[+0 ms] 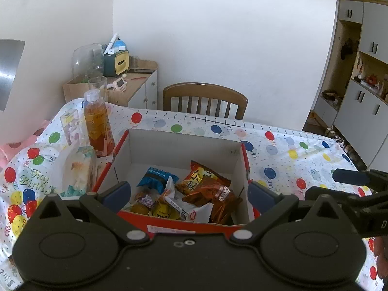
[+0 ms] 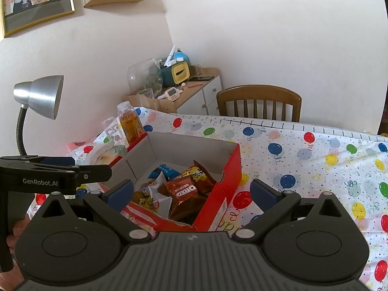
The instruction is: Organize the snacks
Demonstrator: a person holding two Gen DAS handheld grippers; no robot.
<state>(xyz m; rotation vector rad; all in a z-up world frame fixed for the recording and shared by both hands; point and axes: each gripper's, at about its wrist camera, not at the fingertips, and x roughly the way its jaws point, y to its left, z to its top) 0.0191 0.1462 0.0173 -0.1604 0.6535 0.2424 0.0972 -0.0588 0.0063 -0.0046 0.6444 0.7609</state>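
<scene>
A red cardboard box (image 1: 184, 143) with a white inside stands on the balloon-print tablecloth and holds several snack packets: a brown Oreo pack (image 1: 218, 194), an orange packet (image 1: 198, 174), a blue packet (image 1: 155, 175) and a yellow one (image 1: 165, 212). My left gripper (image 1: 189, 194) is open, its blue pads straddling the box's near end, nothing between them. The right wrist view shows the same box (image 2: 223, 169) with the Oreo pack (image 2: 185, 190) on top. My right gripper (image 2: 191, 191) is open and empty, held over the box's near right corner. The left gripper's black body (image 2: 48, 172) sits at the left.
A bottle of amber drink (image 1: 98, 121) and a tissue pack (image 1: 77, 167) stand left of the box. A wooden chair (image 1: 205, 99) is at the table's far side, a cluttered side cabinet (image 1: 135, 84) behind it. A silver desk lamp (image 2: 38, 97) leans in at left.
</scene>
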